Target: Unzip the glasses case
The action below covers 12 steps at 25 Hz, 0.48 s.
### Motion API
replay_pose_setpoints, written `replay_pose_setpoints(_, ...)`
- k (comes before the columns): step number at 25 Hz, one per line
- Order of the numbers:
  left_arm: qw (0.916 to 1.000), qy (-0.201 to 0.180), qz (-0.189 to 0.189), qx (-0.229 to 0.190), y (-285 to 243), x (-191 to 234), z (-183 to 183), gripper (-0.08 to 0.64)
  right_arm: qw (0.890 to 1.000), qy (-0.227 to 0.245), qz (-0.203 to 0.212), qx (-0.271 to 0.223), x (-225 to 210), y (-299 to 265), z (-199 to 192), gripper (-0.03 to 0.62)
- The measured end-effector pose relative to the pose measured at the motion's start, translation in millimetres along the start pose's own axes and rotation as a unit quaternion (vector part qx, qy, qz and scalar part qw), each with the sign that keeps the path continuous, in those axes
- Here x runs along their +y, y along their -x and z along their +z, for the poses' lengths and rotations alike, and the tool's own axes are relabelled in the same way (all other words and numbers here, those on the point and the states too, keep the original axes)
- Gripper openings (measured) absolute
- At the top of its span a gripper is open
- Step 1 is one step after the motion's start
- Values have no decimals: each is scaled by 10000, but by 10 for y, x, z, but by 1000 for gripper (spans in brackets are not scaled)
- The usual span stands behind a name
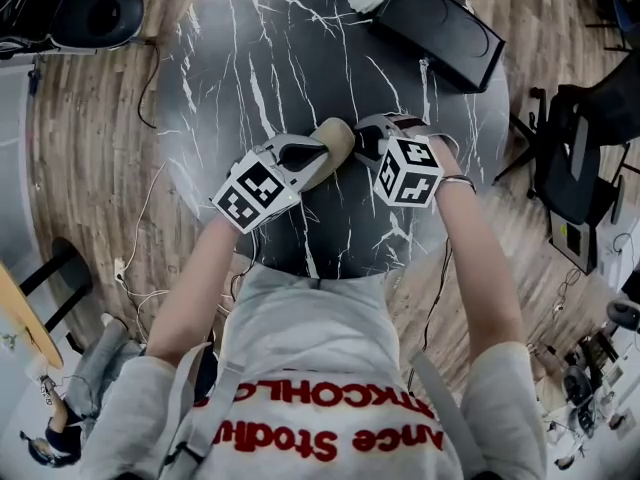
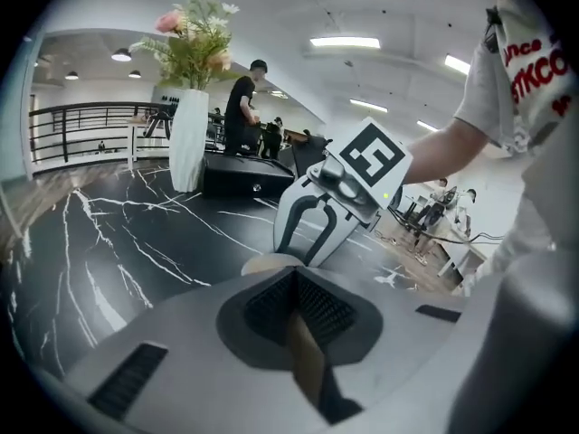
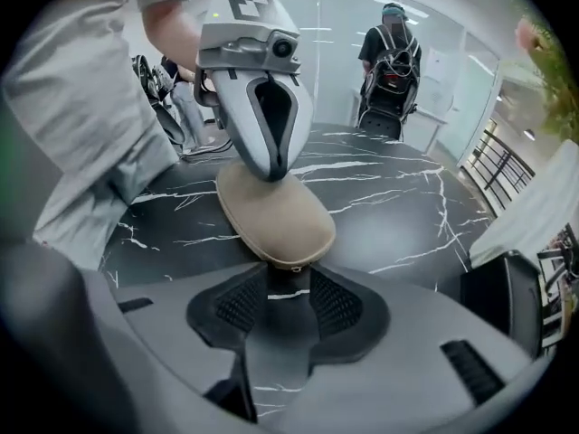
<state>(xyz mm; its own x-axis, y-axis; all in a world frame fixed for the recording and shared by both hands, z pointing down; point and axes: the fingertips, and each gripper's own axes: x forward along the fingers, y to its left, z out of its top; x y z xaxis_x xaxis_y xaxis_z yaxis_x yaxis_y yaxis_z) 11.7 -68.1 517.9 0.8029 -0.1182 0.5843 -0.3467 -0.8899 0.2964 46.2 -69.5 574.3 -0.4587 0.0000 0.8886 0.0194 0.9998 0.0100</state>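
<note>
A tan oval glasses case lies over the black marble table. My left gripper is shut on one end of it; in the left gripper view a tan strip of the case is pinched between the pads. My right gripper stands at the case's other end, pointing steeply down. In the right gripper view its jaws are apart with bare table between them. The case ends just ahead of them, with a small metal zip pull at its near tip. The left gripper clamps its far end.
A black box and a white vase with flowers stand at the table's far side. A black chair is to the right, cables trail on the wood floor, and a person with a backpack stands beyond the table.
</note>
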Motion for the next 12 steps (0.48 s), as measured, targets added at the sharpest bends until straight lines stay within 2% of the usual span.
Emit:
replay_pose_setpoints(3,9999,47,-60,-108,1,12,3,2,9998,139,135,52,-12,-11,8,143)
replay_pose_setpoints(6,9999,-59,-55,-148,2,6,2,2,9998,9,201,42,6,-17,-6,129)
replay_pose_setpoints(12,9998,-101,13,-174,-8,16,2,2,9999,-57,100,54,0,-23,-27,97)
